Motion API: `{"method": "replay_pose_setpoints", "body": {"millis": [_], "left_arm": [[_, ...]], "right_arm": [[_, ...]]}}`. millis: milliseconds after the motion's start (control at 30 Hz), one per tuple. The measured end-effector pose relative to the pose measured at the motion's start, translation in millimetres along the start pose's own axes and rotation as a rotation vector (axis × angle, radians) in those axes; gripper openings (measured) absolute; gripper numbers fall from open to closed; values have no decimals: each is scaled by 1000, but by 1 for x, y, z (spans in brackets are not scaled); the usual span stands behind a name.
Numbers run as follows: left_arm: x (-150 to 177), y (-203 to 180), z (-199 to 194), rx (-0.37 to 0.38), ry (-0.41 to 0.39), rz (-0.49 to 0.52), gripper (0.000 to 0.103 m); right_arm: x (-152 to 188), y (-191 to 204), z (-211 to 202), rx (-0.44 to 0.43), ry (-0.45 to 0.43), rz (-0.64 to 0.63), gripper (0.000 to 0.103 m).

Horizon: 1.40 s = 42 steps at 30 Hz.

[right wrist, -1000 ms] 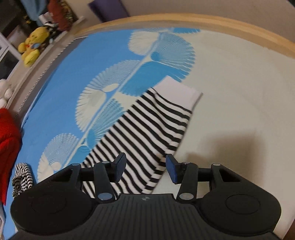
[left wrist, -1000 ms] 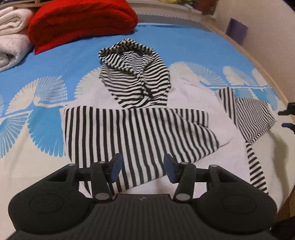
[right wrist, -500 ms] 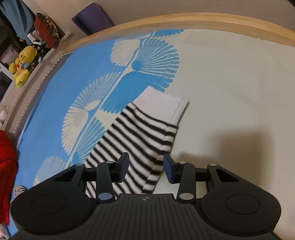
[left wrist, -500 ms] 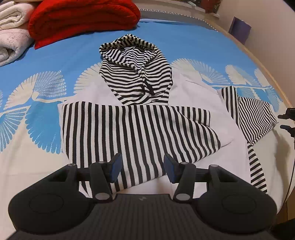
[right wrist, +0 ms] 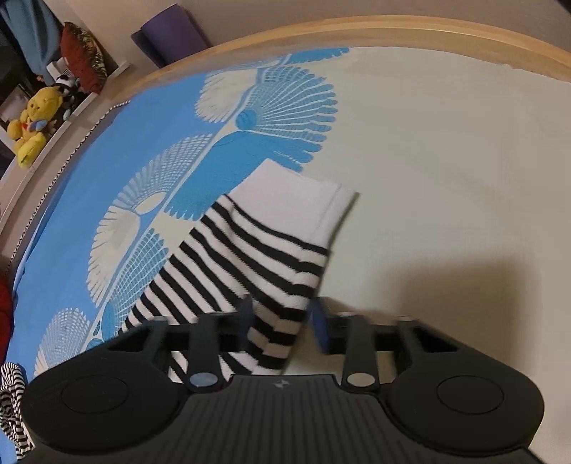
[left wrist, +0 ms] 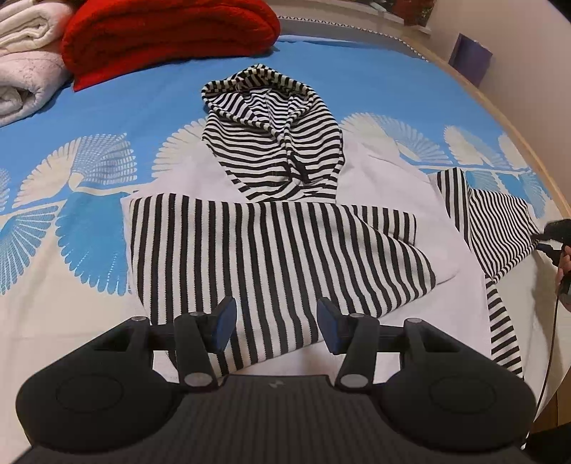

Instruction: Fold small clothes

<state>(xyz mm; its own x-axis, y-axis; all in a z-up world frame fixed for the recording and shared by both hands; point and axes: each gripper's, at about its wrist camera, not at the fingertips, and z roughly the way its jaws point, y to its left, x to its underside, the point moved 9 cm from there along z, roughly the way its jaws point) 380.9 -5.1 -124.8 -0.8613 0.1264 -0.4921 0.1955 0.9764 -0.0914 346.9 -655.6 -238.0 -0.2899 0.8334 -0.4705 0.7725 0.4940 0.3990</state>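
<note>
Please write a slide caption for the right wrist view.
Right gripper closing on the black-and-white striped sleeve on the blue patterned bedspread.

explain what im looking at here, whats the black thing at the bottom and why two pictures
Each picture comes from a camera mounted on a hand-held two-finger tool; a person holds one in each hand. The black shape is the tool itself.

The left tool hangs open above a striped hoodie spread on a blue and cream bedspread, one sleeve already folded across. A red blanket lies behind.

The right tool has just been closing on the other sleeve, near its white cuff. The fabric sits between its fingers.
</note>
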Motion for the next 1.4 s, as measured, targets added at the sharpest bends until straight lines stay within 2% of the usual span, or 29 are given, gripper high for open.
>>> {"method": "replay_pose_setpoints", "body": {"millis": [33, 133, 200, 233, 333, 400, 433, 467, 533, 567, 600, 633, 667, 733, 800, 833, 900, 933, 967, 1100, 1200, 1300, 1400], "left_arm": [[-1, 1, -1, 1, -2, -4, 55], [-3, 9, -5, -2, -12, -20, 55], [-5, 17, -8, -9, -20, -35, 55], [-7, 21, -9, -13, -22, -43, 55], [-16, 40, -16, -19, -39, -94, 55], [-24, 59, -24, -25, -58, -152, 55], [-27, 69, -27, -29, -69, -186, 55], [-31, 82, -31, -34, -80, -227, 55], [-35, 103, -36, -43, -88, -292, 55], [-36, 115, -38, -45, -89, -332, 55], [-37, 124, -38, -43, -87, -365, 55], [-36, 134, -39, -41, -85, -398, 55], [-36, 142, -40, -37, -81, -430, 55], [-34, 153, -39, -30, -74, -476, 55], [-31, 159, -37, -24, -63, -504, 55], [-29, 159, -35, -21, -57, -508, 55], [-25, 155, -31, -11, -43, -502, 55], [-24, 150, -28, -5, -36, -495, 55], [-23, 145, -25, 11, -27, -490, 55], [-16, 130, -2, 74, 29, -526, 55], [1, 128, 19, 100, 107, -582, 55], [28, 130, 39, 104, 205, -667, 55], [39, 129, 53, 100, 238, -712, 50]], "right_arm": [[1, 0, 1, 15, -6, 0, 7], [-2, 9, -8, 72, -71, -12, 6], [-6, 32, -23, 103, -138, -81, 5], [-6, 56, -36, 92, -189, -146, 5], [15, 160, -94, -70, -357, -428, 5], [55, 227, -142, -265, -405, -565, 5], [87, 262, -172, -392, -409, -635, 5], [113, 284, -193, -482, -396, -682, 5], [178, 324, -233, -670, -280, -762, 10], [209, 336, -245, -747, -170, -782, 10], [240, 345, -253, -806, -37, -799, 17], [271, 349, -258, -848, 106, -810, 26], [288, 350, -261, -860, 184, -804, 29], [311, 346, -259, -850, 279, -778, 39], [314, 340, -250, -822, 272, -772, 42], [310, 335, -240, -781, 246, -763, 43], [303, 321, -212, -640, 239, -714, 43], [297, 311, -193, -544, 267, -668, 45], [293, 301, -177, -487, 301, -621, 45], [295, 277, -135, -370, 440, -452, 45], [309, 264, -123, -325, 486, -445, 45], [312, 269, -119, -325, 501, -469, 45], [310, 276, -123, -344, 492, -524, 45]]}}
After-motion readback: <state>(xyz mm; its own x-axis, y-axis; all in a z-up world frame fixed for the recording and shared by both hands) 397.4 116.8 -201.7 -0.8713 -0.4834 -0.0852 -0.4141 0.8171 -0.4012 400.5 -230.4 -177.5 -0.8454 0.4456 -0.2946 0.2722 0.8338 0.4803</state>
